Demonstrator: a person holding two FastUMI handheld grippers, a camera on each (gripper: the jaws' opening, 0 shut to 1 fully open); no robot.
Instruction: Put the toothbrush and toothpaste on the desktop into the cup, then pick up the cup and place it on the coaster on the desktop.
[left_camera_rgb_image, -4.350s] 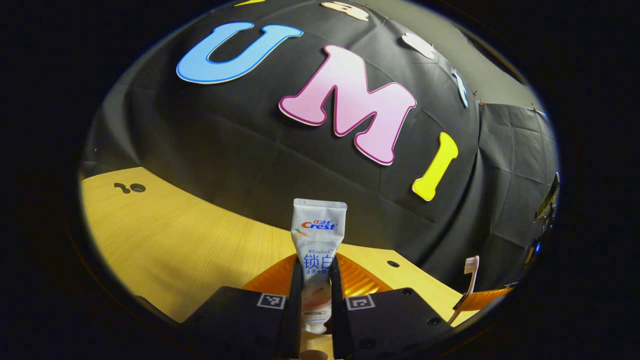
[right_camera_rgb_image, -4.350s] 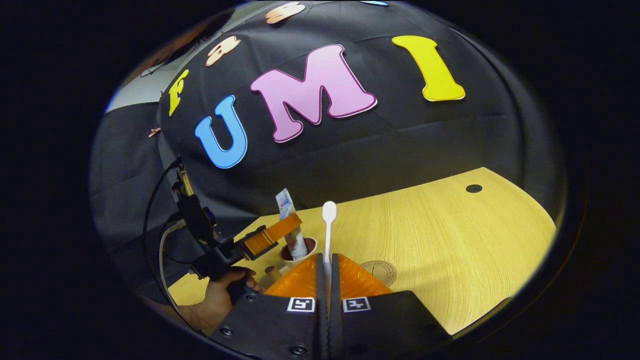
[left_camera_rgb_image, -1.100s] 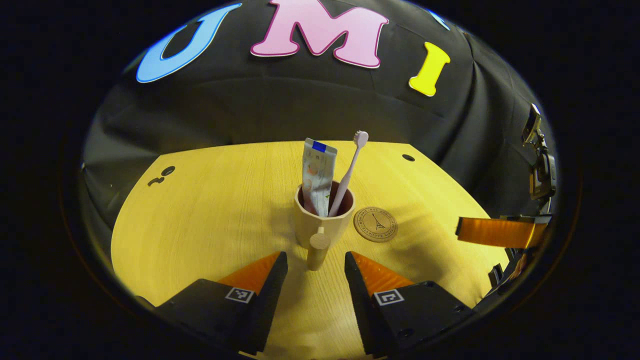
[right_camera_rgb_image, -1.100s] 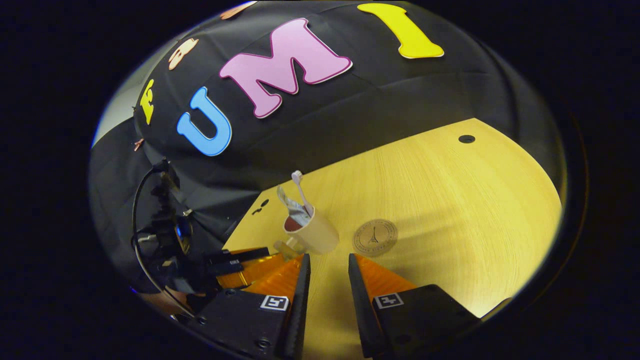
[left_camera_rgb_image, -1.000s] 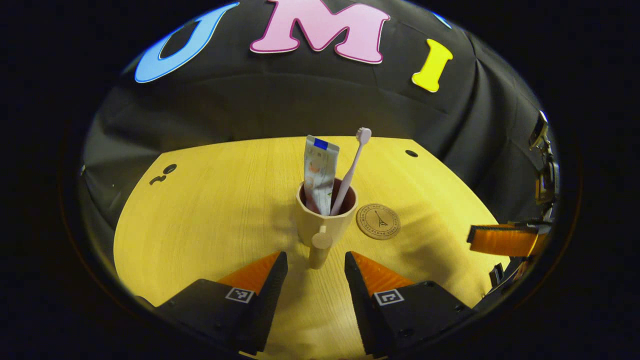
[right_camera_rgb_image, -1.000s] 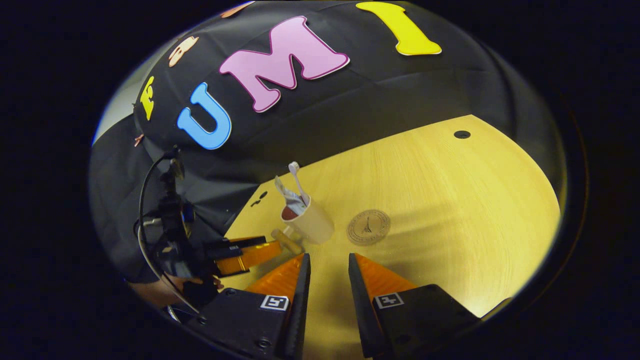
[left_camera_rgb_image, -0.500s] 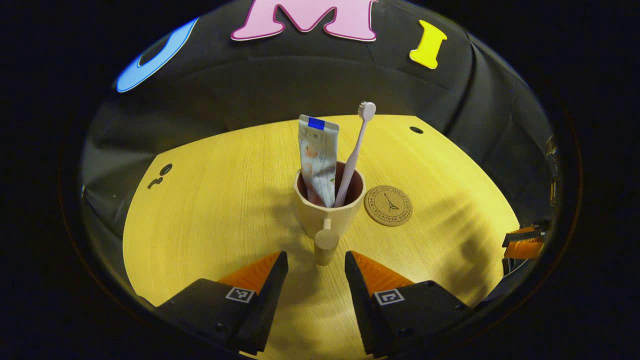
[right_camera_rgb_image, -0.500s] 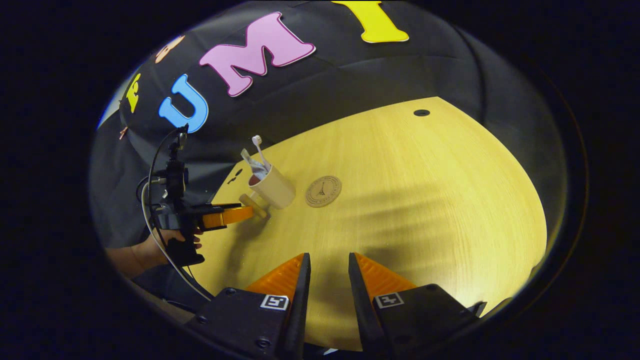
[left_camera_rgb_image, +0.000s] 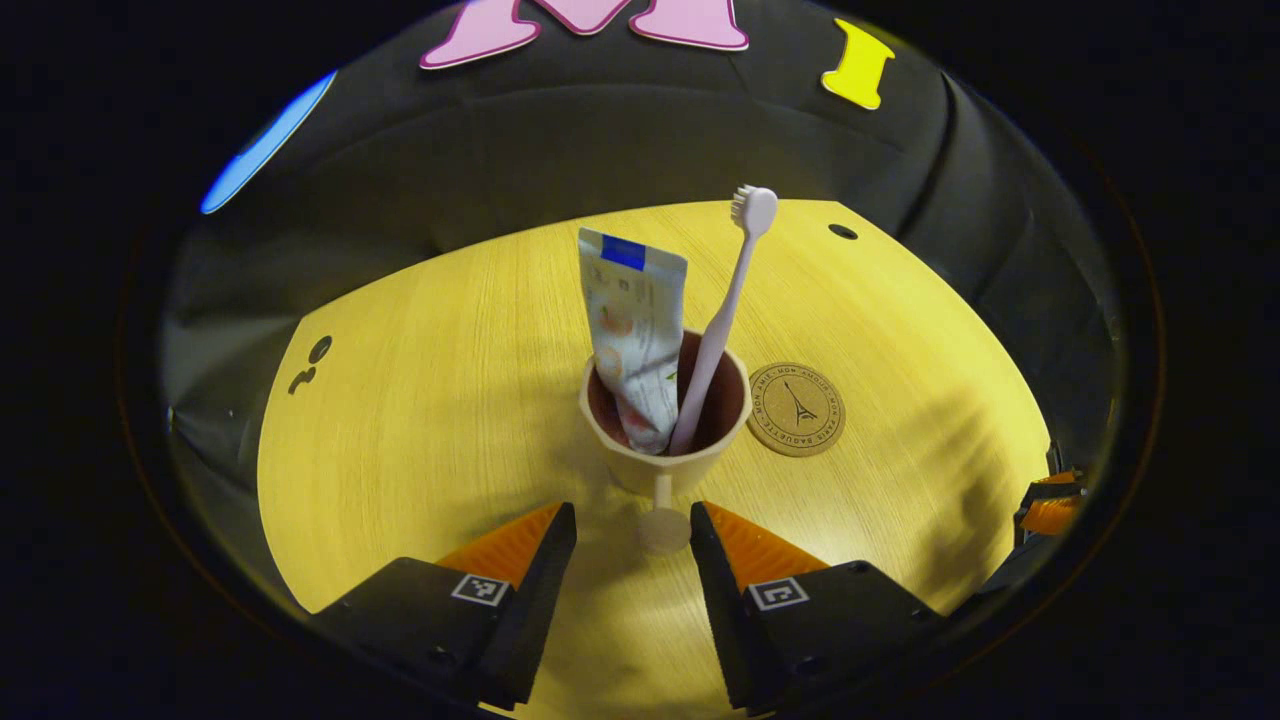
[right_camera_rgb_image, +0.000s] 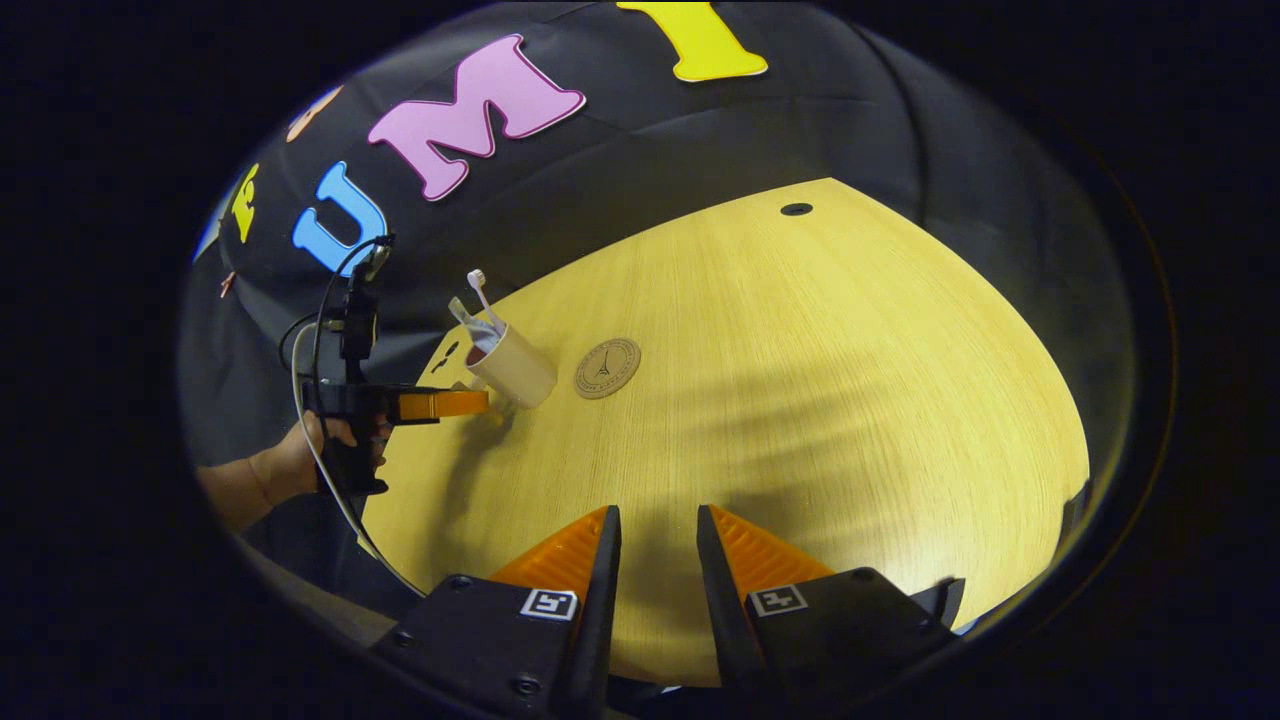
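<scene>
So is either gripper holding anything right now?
No. The left gripper is open, with the cup's handle between its fingers, not squeezed. The right gripper is open over the desktop.

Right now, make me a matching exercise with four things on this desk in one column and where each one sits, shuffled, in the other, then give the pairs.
Things
1. toothpaste
2. toothbrush
3. coaster
4. cup handle

Places
A. flat on the desk, beside the cup, nothing on it
B. between the open fingers of the left tool
C. standing in the cup, its flat crimped end up
D. leaning in the cup, bristle head up

Pairs: 1-C, 2-D, 3-A, 4-B
</scene>
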